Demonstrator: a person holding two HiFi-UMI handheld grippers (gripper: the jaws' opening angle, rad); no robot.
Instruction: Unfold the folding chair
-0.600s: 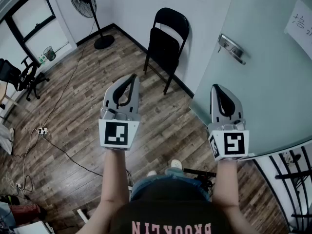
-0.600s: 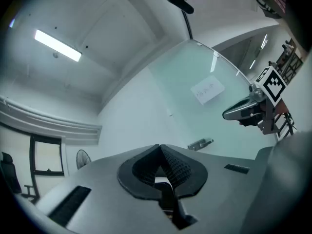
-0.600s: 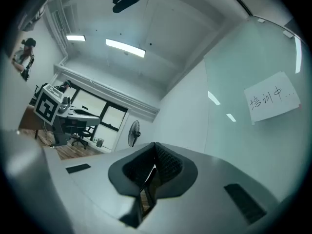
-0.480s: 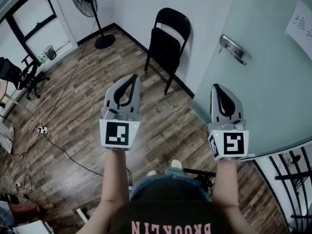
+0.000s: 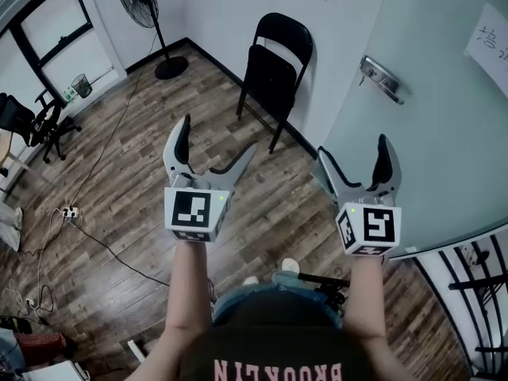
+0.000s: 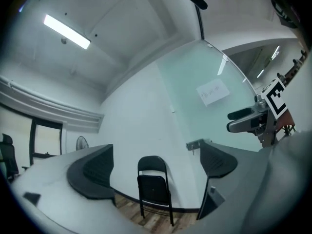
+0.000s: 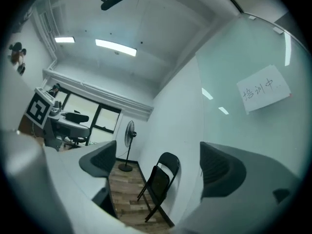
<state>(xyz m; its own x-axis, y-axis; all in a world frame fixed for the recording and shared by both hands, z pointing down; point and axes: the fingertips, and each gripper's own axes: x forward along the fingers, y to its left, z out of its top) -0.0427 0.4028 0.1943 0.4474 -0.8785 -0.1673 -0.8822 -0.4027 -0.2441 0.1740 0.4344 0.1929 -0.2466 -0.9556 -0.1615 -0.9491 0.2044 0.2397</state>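
A black folding chair (image 5: 270, 74) leans folded against the white wall, standing on the wood floor ahead of me. It shows between the jaws in the left gripper view (image 6: 153, 184) and in the right gripper view (image 7: 158, 184). My left gripper (image 5: 216, 141) is held up in the air, open and empty, well short of the chair. My right gripper (image 5: 353, 151) hangs level with it on the right, also open with nothing between its fingers. Each gripper view catches the other gripper at its edge.
A frosted glass door (image 5: 429, 149) with a metal handle (image 5: 379, 78) and a paper note (image 5: 488, 38) stands right of the chair. A pedestal fan (image 5: 143, 6) is at the back left. An office chair (image 5: 32, 125) and a power strip (image 5: 70, 213) with cables lie to the left.
Both grippers were shut in the earlier frames and now stand wide open. The hands have stayed at about the same place.
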